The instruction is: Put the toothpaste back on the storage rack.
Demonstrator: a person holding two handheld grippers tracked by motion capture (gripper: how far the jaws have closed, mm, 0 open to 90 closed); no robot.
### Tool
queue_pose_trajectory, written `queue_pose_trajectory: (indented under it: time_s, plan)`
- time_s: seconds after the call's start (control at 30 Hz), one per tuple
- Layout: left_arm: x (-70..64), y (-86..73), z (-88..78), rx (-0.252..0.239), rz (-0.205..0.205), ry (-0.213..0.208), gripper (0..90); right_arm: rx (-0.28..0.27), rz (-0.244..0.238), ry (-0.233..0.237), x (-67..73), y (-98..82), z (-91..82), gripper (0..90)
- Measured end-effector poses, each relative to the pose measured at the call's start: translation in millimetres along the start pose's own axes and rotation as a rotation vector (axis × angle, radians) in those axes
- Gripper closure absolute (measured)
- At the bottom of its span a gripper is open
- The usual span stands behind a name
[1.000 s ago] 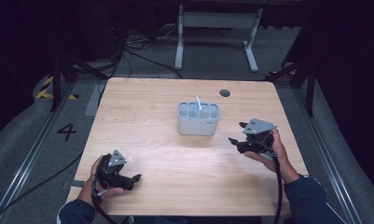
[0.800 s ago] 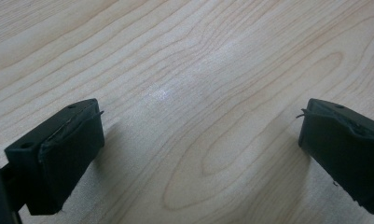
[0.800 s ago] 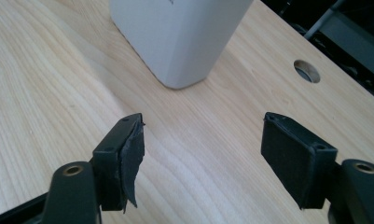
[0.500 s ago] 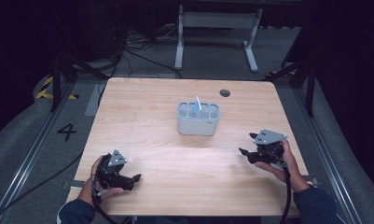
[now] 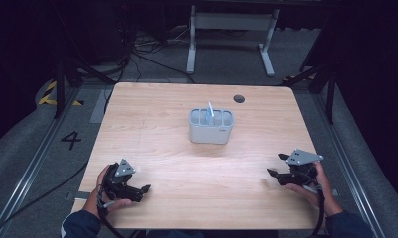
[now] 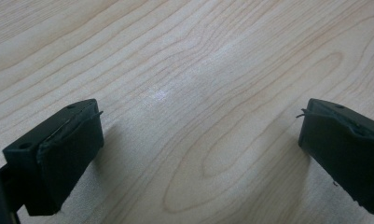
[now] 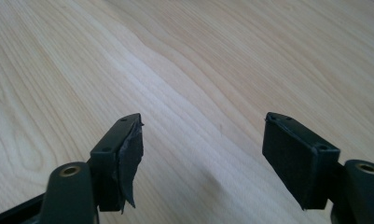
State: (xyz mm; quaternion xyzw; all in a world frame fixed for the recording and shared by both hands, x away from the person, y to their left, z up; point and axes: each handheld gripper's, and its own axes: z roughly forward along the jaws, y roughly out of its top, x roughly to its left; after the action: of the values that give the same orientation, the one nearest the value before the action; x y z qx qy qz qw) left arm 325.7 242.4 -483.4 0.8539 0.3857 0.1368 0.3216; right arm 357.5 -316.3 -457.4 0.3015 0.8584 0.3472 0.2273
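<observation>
Pale wooden rectangular worktop [image 5: 176, 148], bare grain under both tools. Grey plastic compartmented caddy [image 5: 211, 126] stands upright at mid-worktop, well apart from both tools, ahead of and between them; a thin light-blue stick [image 5: 210, 110] rises from one compartment. Right tool [image 5: 273, 174] low near the right edge, jaws apart, nothing between. Left tool [image 5: 145, 189] near the front left edge, jaws wide apart, empty.

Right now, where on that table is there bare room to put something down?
Nearly everywhere on the table: the wide strip between the left gripper and right gripper, plus both sides of the grey caddy. Only the caddy's middle spot is taken.
</observation>
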Motion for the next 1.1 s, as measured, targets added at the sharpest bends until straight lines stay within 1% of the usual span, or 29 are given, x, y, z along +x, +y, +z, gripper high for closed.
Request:
queue_pose_trajectory:
  time_s: [0.03,0.07,0.13,0.17,0.43,0.53,0.63,0.73,0.8,0.9,0.97,1.0,1.1]
  plan:
    - [0.0,0.0,0.0,-0.001,0.0,0.0,0.3,-0.005,0.007,-0.001,-1.6,-4.3,-1.2,28.9]
    - [0.0,0.0,0.0,0.0,0.0,0.0,0.3,0.002,0.02,0.004,-2.6,-7.7,-2.6,28.6]
    - [0.0,0.0,0.0,0.0,0.0,0.0,0.3,0.007,0.041,-0.005,-4.8,-14.7,-4.3,28.1]
    - [0.0,0.0,0.0,0.0,0.0,0.0,0.3,0.007,0.041,-0.005,-4.8,-14.7,-4.3,28.1]
    - [0.0,0.0,0.0,0.0,0.0,0.001,0.3,0.011,0.115,-0.007,-9.7,-36.2,-12.7,28.1]
    - [-0.1,0.0,0.1,0.0,-0.001,0.0,0.3,0.021,0.14,-0.021,-10.7,-42.3,-13.3,27.7]
    - [0.0,0.1,0.1,0.0,-0.001,0.0,0.3,0.031,0.169,-0.02,-11.1,-48.0,-14.0,27.2]
    - [-0.1,0.1,0.2,0.0,-0.003,0.0,0.3,0.015,0.201,-0.018,-13.2,-53.7,-15.9,26.4]
    - [-0.2,0.1,0.2,0.0,-0.003,0.0,0.3,0.003,0.23,-0.011,-14.6,-58.1,-17.4,25.8]
    - [0.2,0.4,0.4,-0.001,0.001,0.002,0.2,0.003,0.231,-0.017,-15.4,-60.2,-19.4,25.5]
    - [0.3,0.7,0.4,0.002,0.0,0.002,0.2,0.006,0.236,-0.004,-16.2,-61.1,-19.8,25.5]
    - [0.6,1.1,0.0,0.008,0.002,0.001,0.2,0.01,0.245,0.01,-17.5,-61.7,-20.0,25.4]
    - [0.5,1.2,0.3,0.007,0.003,0.004,0.2,0.01,0.243,0.012,-17.7,-62.0,-20.2,25.3]
